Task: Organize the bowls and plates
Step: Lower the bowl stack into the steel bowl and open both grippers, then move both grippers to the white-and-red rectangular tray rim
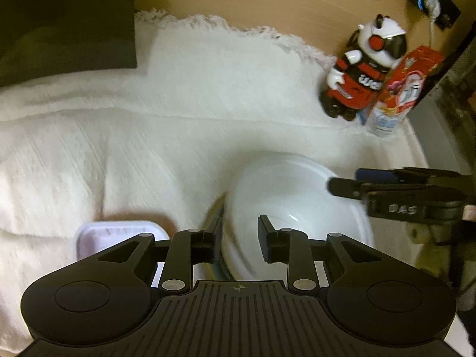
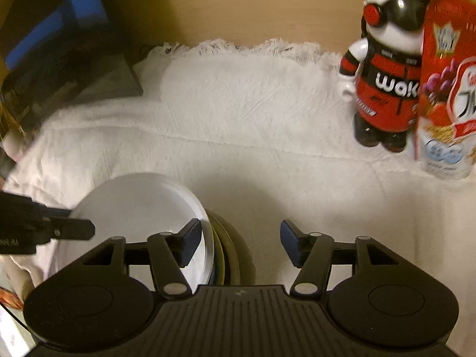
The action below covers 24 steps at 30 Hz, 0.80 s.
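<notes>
A white bowl (image 1: 294, 196) leans against a yellow-rimmed plate (image 1: 214, 211) on the white cloth. My left gripper (image 1: 239, 238) is shut on their near rims, one pad outside the plate and one inside the bowl. From the right wrist view the white bowl (image 2: 134, 208) fronts the yellow plate (image 2: 218, 247) and an olive dish (image 2: 238, 247). My right gripper (image 2: 241, 241) stands open astride these rims, with a gap before its right pad. The right gripper (image 1: 342, 180) reaches in over the bowl's right edge. A left gripper finger (image 2: 77, 229) shows at the bowl's left edge.
A white fringed cloth (image 1: 208, 104) covers the table. A panda figure (image 1: 357, 74) and a red snack carton (image 1: 401, 89) stand at the back right. A dark box (image 2: 68, 59) sits at the back left. A pale lilac tub (image 1: 116, 232) lies left of the dishes.
</notes>
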### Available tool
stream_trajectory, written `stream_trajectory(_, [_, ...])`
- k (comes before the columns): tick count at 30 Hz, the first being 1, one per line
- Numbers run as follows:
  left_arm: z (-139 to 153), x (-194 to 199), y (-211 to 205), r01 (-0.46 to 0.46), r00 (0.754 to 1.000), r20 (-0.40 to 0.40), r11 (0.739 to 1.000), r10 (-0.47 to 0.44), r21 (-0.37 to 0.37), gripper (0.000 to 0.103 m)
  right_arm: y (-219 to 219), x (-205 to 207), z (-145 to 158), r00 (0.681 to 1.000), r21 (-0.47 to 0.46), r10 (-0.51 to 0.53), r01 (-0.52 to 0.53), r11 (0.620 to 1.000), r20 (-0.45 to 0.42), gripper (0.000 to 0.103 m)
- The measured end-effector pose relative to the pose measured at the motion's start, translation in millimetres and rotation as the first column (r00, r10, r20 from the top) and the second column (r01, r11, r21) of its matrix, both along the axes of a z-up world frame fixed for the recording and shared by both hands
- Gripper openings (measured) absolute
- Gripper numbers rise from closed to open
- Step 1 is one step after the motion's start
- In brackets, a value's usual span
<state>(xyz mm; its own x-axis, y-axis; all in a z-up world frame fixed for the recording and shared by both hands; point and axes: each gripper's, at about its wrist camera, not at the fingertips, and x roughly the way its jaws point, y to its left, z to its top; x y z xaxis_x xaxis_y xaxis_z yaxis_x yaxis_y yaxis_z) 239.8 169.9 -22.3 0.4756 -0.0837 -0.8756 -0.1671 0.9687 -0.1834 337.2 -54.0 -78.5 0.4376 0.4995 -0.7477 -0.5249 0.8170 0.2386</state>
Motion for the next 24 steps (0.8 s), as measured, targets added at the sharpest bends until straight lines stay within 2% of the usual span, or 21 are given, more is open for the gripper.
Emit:
stream_trajectory(2, [-6.0, 4.4, 3.7, -0.036, 0.999, -0.015, 0.999, 0.036, 0.032, 0.028, 3.7, 1.5, 1.0, 1.0, -0.013, 0.004, -0.004, 1.0, 0.016, 0.058])
stream_trajectory(5, [-10.8, 5.0, 9.2, -0.063, 0.998, -0.021, 0.998, 0.063, 0.001, 0.028, 8.9, -1.7, 1.5, 0.999, -0.031, 0.008, -0.007, 0.999, 0.046, 0.059])
stream_trajectory(8, [-11.9, 4.9, 10.2, -0.076, 0.997, -0.014, 0.997, 0.076, -0.005, 0.029, 10.2, -2.6, 1.6, 0.998, -0.043, -0.01, 0.013, 0.999, 0.057, 0.064])
stream_trajectory(12, [-15.7, 6.3, 12.1, -0.102, 0.995, -0.012, 0.994, 0.102, -0.025, 0.029, 10.2, -4.5, 0.7, 0.998, -0.043, -0.034, 0.037, 0.998, 0.059, 0.064])
stream_trajectory(19, [-4.0, -8.3, 13.7, -0.085, 0.996, 0.029, 0.995, 0.087, -0.058, 0.027, 15.9, -34.4, 19.1, 0.982, -0.09, 0.015, 0.002, 0.996, 0.188, 0.064])
stream_trajectory(24, [11.4, -28.3, 28.0, -0.085, 0.992, 0.085, 0.991, 0.094, -0.101, 0.027, 19.0, -54.4, 41.3, 0.953, -0.044, -0.027, 0.043, 0.998, 0.3, 0.064])
